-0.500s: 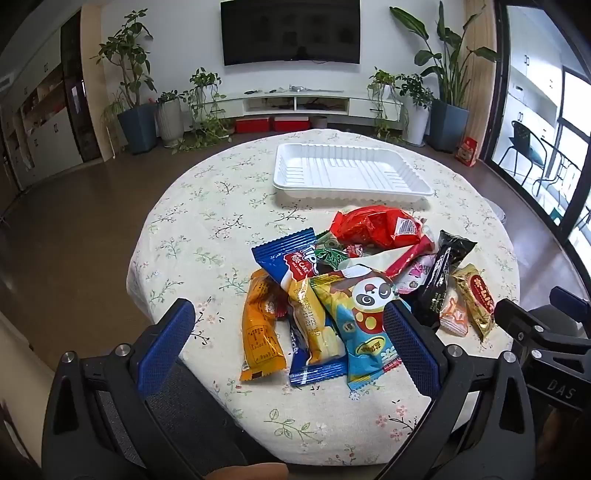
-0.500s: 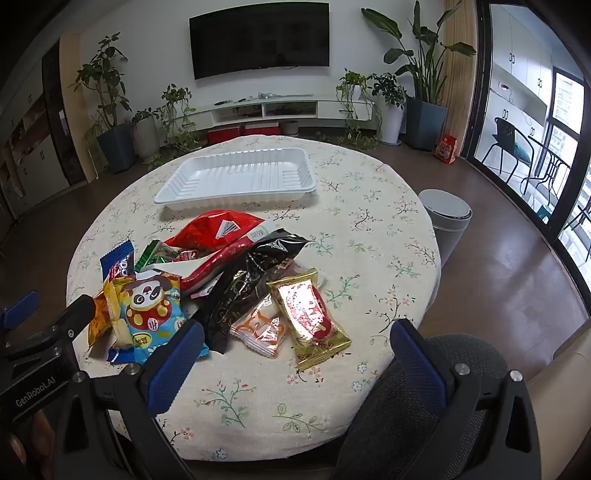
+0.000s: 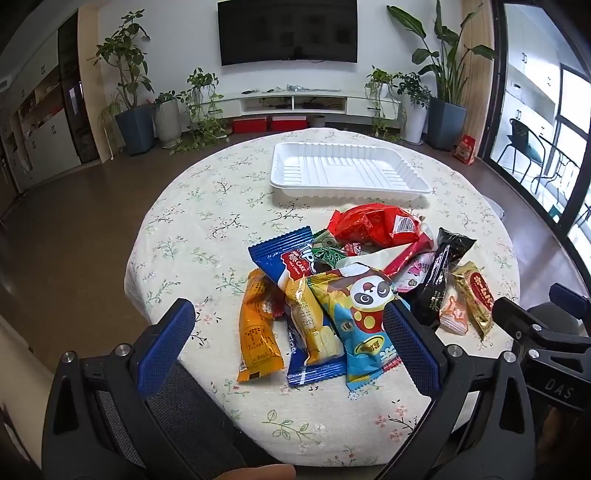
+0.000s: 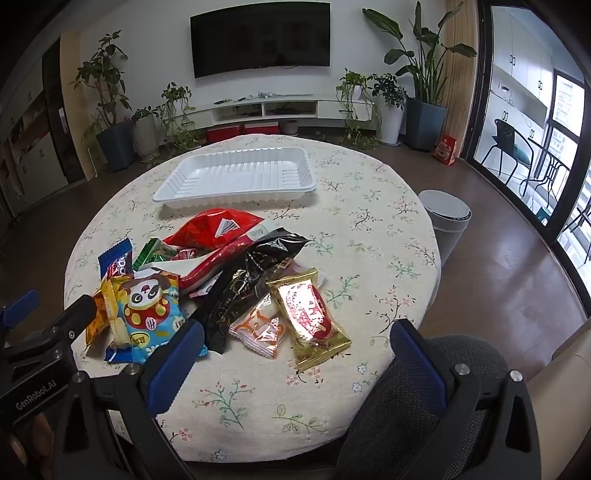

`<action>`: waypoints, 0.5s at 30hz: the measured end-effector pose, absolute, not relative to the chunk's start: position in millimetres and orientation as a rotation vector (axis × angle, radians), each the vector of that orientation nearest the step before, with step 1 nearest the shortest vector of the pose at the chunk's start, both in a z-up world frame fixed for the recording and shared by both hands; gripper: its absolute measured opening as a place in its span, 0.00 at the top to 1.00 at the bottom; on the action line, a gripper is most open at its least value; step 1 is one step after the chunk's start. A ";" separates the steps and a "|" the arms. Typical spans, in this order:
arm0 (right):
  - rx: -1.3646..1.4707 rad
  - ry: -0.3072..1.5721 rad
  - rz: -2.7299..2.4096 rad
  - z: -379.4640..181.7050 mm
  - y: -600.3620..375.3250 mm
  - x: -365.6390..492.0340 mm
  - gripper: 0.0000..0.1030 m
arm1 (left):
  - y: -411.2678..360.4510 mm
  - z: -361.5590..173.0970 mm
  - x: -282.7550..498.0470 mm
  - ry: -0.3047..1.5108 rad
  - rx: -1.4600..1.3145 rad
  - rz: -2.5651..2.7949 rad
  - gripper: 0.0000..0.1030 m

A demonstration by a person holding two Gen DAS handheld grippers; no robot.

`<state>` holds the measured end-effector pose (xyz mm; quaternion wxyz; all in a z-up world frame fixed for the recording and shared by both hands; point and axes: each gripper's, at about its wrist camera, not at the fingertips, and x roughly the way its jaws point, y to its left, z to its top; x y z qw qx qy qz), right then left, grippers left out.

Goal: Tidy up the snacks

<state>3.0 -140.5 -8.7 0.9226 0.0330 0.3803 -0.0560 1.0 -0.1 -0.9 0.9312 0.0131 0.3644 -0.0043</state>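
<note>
You have a matt floral cloth tablecloth [image 4: 369,229] under glossy, crinkled plastic wrappers, the gold packet [image 4: 308,317] at centre frame throwing the hardest glare. The white tray [image 4: 236,177] in the upper middle is smooth, ribbed plastic with a soft sheen. At lower right, the chair back [image 4: 406,424] looks like rough grey mesh fabric.

Living room looking bright and leafy

Daylight's pouring through the glass doors [image 4: 561,147], TV [image 3: 288,31] hanging on the white wall, potted plants [image 3: 129,99] lining it.

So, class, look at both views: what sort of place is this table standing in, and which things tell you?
Most likely a home living room: a wall-mounted television above a low white media shelf, with potted plants along the wall.
</note>
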 end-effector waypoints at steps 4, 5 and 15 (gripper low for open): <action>0.068 0.781 -0.115 -8.3 -141.4 2.9 0.00 | -0.5 -0.6 0.5 0.746 0.026 -0.007 0.00; 0.068 0.780 -0.116 -8.4 -141.4 2.9 0.00 | -2.9 -1.4 -0.2 0.747 0.026 -0.007 0.00; 0.064 0.779 -0.117 -8.8 -140.7 2.8 0.00 | -3.4 -1.8 0.2 0.748 0.026 -0.008 0.00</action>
